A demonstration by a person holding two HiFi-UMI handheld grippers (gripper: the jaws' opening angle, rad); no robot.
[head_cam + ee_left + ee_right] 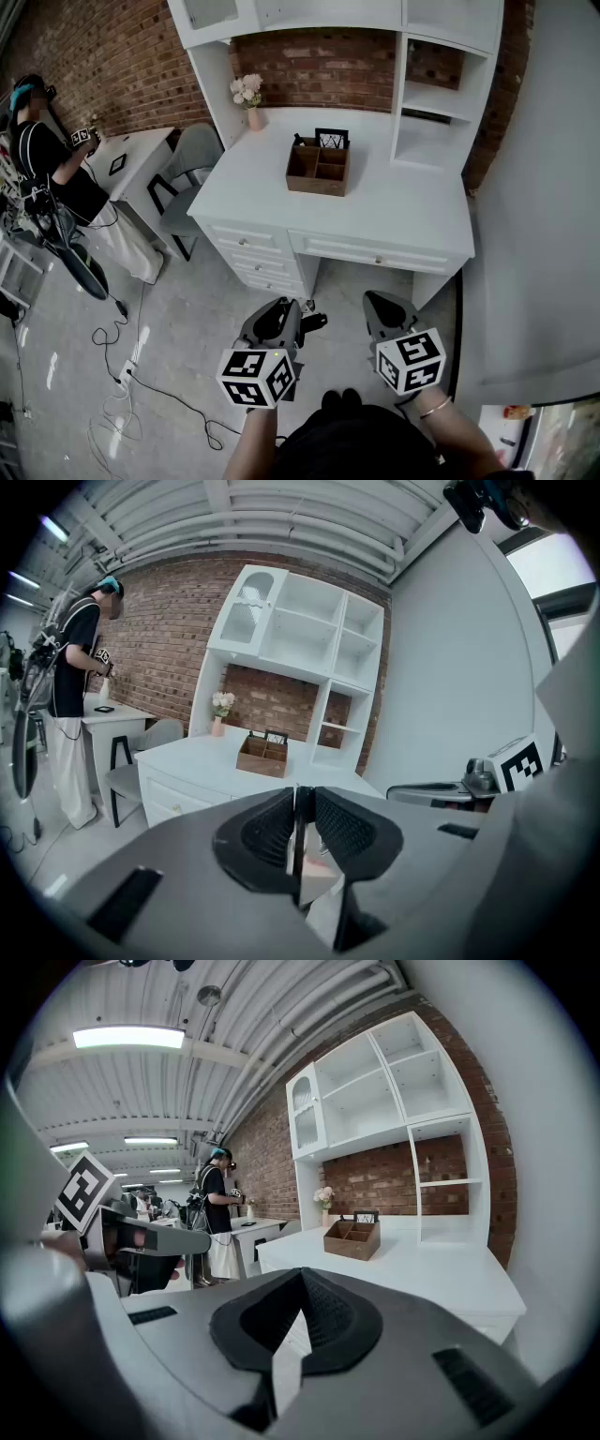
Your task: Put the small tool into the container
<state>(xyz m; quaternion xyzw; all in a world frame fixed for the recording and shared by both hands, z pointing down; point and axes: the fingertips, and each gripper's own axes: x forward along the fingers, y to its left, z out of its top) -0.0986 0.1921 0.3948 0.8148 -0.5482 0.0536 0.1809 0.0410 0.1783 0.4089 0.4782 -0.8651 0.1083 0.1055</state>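
Note:
A wooden compartmented container [319,167] stands on the white desk [403,202], also seen in the left gripper view [263,755] and the right gripper view [352,1237]. Both grippers hang low in front of the desk, well short of the container. My left gripper [280,309] [302,797] is shut on a thin small tool [299,841], whose dark end sticks out to the right [315,322]. Beside it, my right gripper [382,305] [302,1281] has its pads pressed together with nothing between them.
A pink vase of flowers [251,98] sits at the desk's back left under white shelves [441,103]. A grey chair [187,159] and a person [47,150] at a second desk are to the left. Cables [141,375] trail over the floor.

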